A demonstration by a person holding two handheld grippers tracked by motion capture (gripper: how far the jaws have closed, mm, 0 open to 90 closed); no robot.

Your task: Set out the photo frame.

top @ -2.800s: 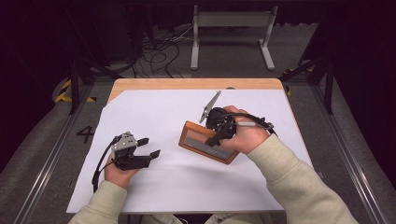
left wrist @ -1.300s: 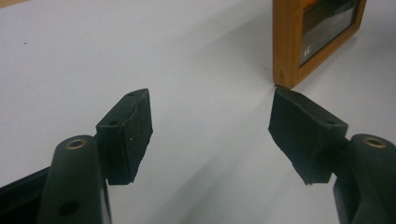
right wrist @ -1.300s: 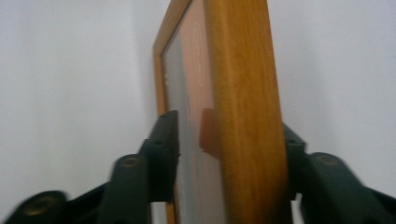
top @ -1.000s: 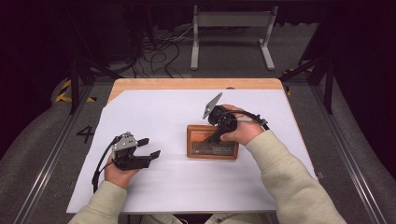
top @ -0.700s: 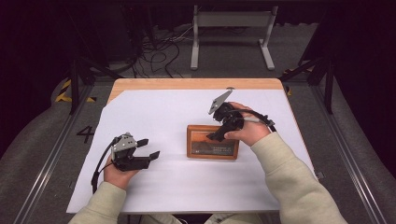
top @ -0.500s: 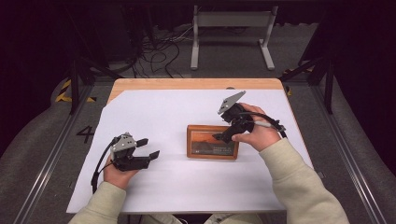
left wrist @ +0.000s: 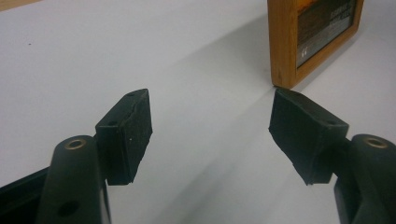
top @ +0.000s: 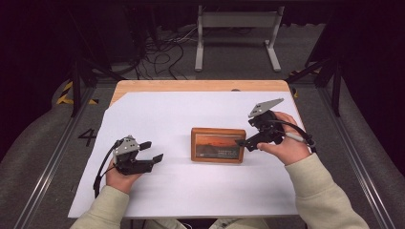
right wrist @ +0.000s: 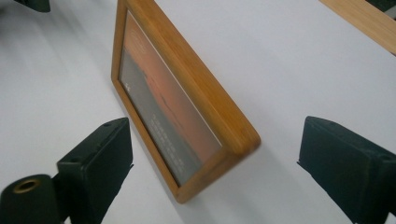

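a wooden-brown picture frame (top: 218, 145) holds an orange sunset print on white paper (top: 167, 114).

A dark "4" on the grey floor (top: 43, 143) left of the table (top: 200, 86); the picture frame's (top: 218, 145) caption illegible.

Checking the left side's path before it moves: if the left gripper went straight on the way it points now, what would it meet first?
Probably the wooden picture frame: it stands on the white paper sheet ahead of the open left gripper, slightly toward one finger's side, though depth is hard to judge.
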